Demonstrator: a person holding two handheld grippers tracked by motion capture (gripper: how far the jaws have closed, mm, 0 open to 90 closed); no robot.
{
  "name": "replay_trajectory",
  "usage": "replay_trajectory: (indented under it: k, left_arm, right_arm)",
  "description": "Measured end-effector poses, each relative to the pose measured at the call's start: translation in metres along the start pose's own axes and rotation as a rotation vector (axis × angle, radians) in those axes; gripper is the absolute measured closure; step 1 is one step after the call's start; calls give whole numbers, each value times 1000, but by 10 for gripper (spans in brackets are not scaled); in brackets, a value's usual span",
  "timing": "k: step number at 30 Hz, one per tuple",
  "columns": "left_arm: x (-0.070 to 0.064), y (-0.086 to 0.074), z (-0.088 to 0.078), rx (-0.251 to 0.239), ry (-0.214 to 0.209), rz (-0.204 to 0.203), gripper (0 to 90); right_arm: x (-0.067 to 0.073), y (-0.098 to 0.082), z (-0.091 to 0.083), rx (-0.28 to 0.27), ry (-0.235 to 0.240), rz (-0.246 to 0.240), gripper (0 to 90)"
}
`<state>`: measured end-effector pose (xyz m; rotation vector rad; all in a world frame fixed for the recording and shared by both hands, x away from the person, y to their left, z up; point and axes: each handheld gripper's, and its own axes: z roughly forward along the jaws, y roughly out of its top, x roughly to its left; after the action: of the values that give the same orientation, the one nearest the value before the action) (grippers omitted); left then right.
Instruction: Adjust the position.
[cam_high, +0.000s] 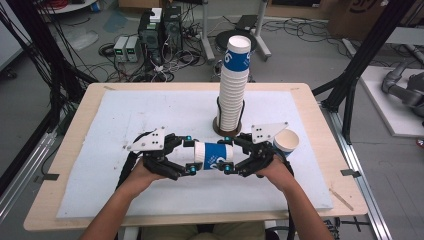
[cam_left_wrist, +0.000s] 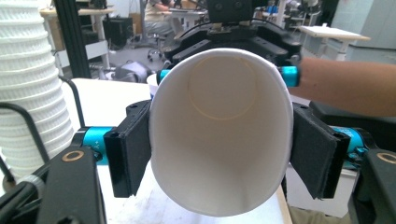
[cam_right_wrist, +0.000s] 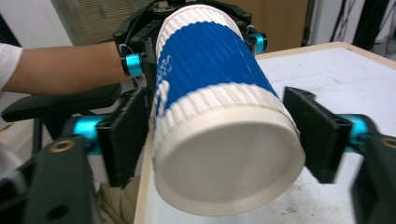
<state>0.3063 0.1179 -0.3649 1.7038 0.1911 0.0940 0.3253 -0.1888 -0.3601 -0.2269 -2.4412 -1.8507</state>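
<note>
A blue-and-white ribbed paper cup (cam_high: 212, 155) lies level in the air over the white mat, between my two grippers. My left gripper (cam_high: 191, 155) is shut on its rim end. In the left gripper view the pads (cam_left_wrist: 130, 149) squeeze the cup's mouth (cam_left_wrist: 219, 140) into an oval. My right gripper (cam_high: 228, 155) faces it from the other side. In the right gripper view the cup's base (cam_right_wrist: 229, 163) sits between the jaws of my right gripper (cam_right_wrist: 219, 140), and the right pad (cam_right_wrist: 313, 135) stands just off the cup, so the gripper is open.
A tall stack of the same cups (cam_high: 234, 85) stands in a round holder at the back centre of the mat (cam_high: 125, 115). One upright cup (cam_high: 286, 141) stands just right of my right hand. The wooden table edge (cam_high: 320, 150) runs close on the right.
</note>
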Motion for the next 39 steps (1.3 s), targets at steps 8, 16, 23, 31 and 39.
replay_trajectory:
  k: [8, 16, 23, 31, 39]
  left_arm:
    - [0, 8, -5, 52, 13, 6, 285]
    - [2, 16, -14, 118, 41, 21, 286]
    - [3, 22, -19, 188, 57, 27, 289]
    - [6, 33, -20, 307, 77, 39, 287]
    - [8, 43, -15, 410, 89, 66, 284]
  right_arm:
    - [4, 7, 0, 17, -35, -23, 207]
    - [7, 16, -2, 22, -60, -51, 207]
    - [10, 22, 4, 91, -111, -109, 207]
    - [15, 37, 20, 232, -172, -257, 207]
    - [17, 48, 39, 382, -200, -360, 208]
